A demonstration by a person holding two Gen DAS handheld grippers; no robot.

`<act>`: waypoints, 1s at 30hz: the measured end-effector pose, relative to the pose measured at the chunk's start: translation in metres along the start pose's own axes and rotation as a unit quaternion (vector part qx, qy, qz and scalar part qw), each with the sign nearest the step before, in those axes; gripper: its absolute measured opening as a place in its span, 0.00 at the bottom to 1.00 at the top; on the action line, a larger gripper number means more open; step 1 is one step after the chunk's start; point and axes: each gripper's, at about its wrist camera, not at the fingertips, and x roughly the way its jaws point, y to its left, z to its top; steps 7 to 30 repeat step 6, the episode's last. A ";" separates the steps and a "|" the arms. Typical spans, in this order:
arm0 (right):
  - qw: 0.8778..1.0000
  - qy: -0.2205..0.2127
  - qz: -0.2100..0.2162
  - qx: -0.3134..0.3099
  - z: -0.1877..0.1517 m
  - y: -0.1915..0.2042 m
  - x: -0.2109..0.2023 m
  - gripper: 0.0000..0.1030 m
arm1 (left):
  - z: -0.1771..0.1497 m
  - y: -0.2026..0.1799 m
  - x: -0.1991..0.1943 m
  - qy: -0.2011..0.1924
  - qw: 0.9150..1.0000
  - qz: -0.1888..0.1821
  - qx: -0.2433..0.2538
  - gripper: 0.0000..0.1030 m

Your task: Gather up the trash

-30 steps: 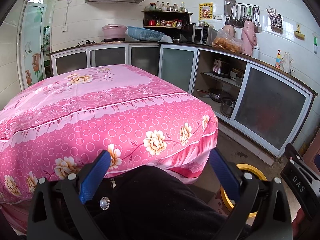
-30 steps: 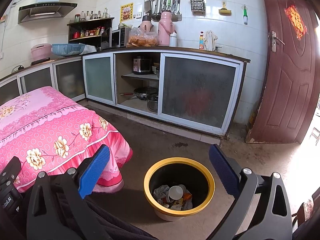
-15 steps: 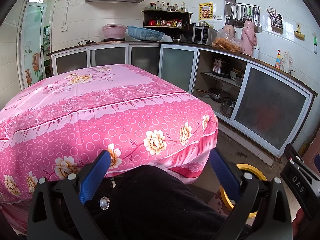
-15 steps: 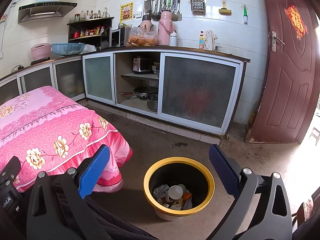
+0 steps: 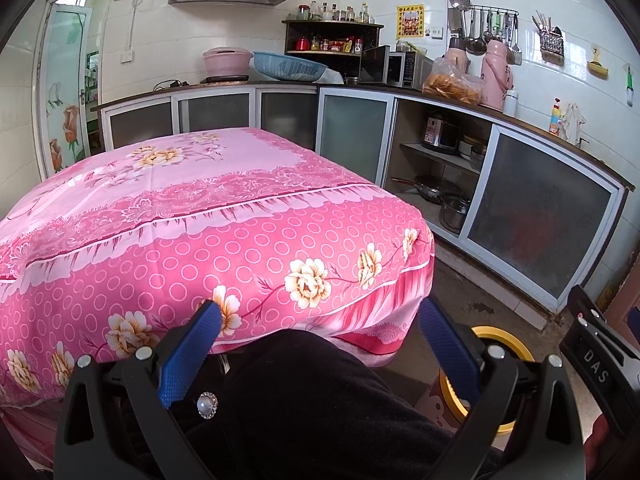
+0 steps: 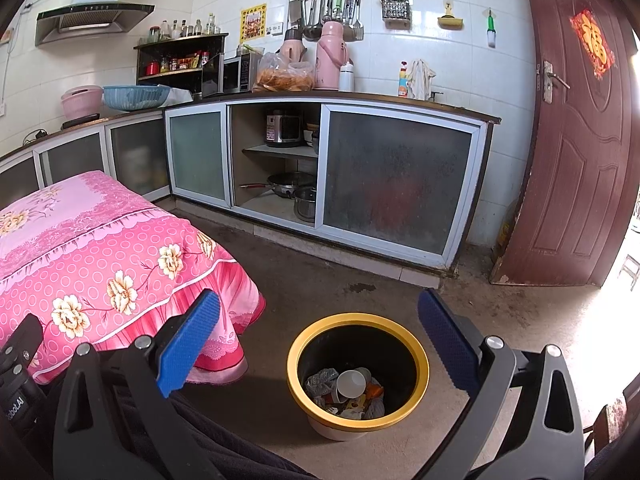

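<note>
My left gripper (image 5: 320, 312) and right gripper (image 6: 319, 300) both have blue fingers (image 6: 188, 344) spread wide, holding nothing, and the trash (image 6: 346, 394) sits in the yellow-rimmed bin (image 6: 358, 426) on the floor.

Both views are bright and sharp, lit by daylight. In the right wrist view the open doorway (image 6: 630, 240) burns out to white glare and washes the floor (image 6: 520, 320) nearby. A soft shadow lies beneath the tablecloth (image 6: 100, 248). Fisheye bending curves the cabinets (image 5: 540, 216), and dark vignetting fills the corners.
</note>
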 end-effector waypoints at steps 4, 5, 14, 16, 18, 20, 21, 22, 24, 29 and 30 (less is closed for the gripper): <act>1.000 0.000 0.000 0.000 0.000 0.000 0.000 0.92 | 0.001 0.001 0.001 0.004 1.000 0.001 -0.001 0.92; 1.000 0.000 0.000 0.000 0.000 -0.001 0.000 0.92 | 0.000 0.000 0.001 0.004 1.000 0.001 0.000 0.92; 1.000 0.001 0.000 0.000 0.000 -0.001 0.000 0.92 | 0.000 0.001 0.001 0.004 1.000 0.000 0.000 0.92; 1.000 0.001 0.000 0.000 0.000 -0.001 0.000 0.92 | 0.000 0.001 0.001 0.004 1.000 0.000 0.000 0.92; 1.000 0.001 0.000 0.000 0.000 -0.001 0.000 0.92 | 0.000 0.001 0.001 0.004 1.000 0.000 0.000 0.92; 1.000 0.001 0.000 0.000 0.000 -0.001 0.000 0.92 | 0.000 0.001 0.001 0.004 1.000 0.000 0.000 0.92; 1.000 0.001 0.000 0.000 0.000 -0.001 0.000 0.92 | 0.000 0.001 0.001 0.004 1.000 0.000 0.000 0.92; 1.000 0.001 0.000 0.000 0.000 -0.001 0.000 0.92 | 0.000 0.001 0.001 0.004 1.000 0.000 0.000 0.92; 1.000 0.001 0.000 0.000 0.000 -0.001 0.000 0.92 | 0.000 0.001 0.001 0.004 1.000 0.000 0.000 0.92; 1.000 0.001 0.000 0.000 0.000 -0.001 0.000 0.92 | 0.000 0.001 0.001 0.004 1.000 0.000 0.000 0.92; 1.000 0.001 0.000 0.000 0.000 -0.001 0.000 0.92 | 0.000 0.001 0.001 0.004 1.000 0.000 0.000 0.92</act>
